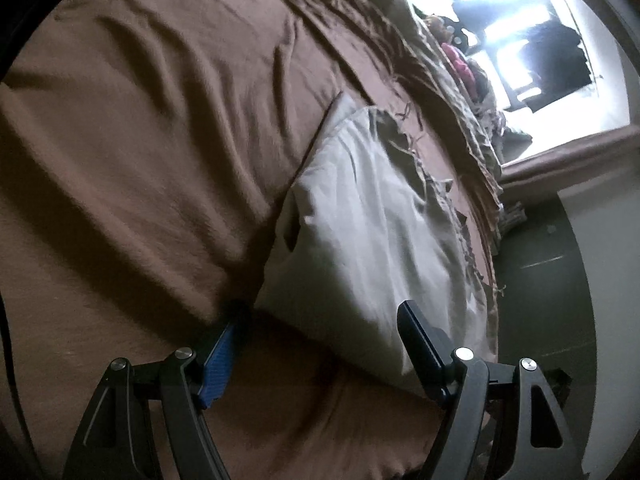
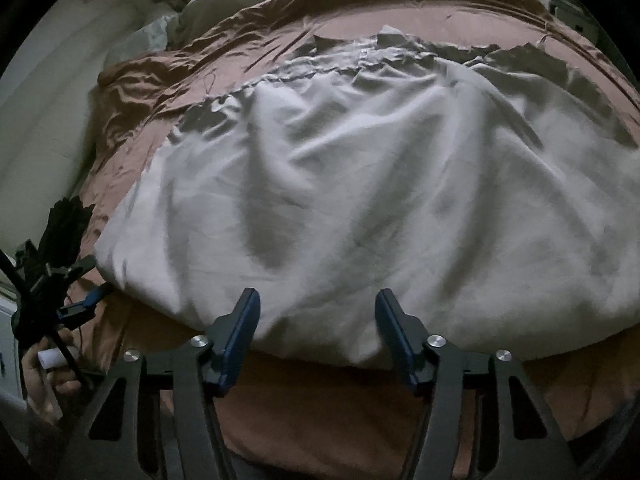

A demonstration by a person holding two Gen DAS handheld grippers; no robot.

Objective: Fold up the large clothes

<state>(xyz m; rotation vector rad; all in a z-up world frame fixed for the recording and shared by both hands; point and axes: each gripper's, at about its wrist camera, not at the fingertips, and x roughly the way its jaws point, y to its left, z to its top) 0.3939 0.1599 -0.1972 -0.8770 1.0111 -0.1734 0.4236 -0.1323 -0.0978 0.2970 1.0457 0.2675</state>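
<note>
Right wrist: hand-held gripper [image 2: 316, 312] spread above garment [image 2: 360, 200].

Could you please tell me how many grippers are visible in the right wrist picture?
2: the right gripper, open at the near edge of the pale grey cloth, and the left gripper at the cloth's left corner.

Matt, creased pale cloth garment [image 2: 360, 200] on a soft, wrinkled brown fabric bedcover [image 1: 140, 140].

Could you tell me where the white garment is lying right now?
The white garment lies spread on the brown bedspread, just beyond the open right gripper; in the left wrist view it sits right of centre, ahead of the open left gripper.
</note>
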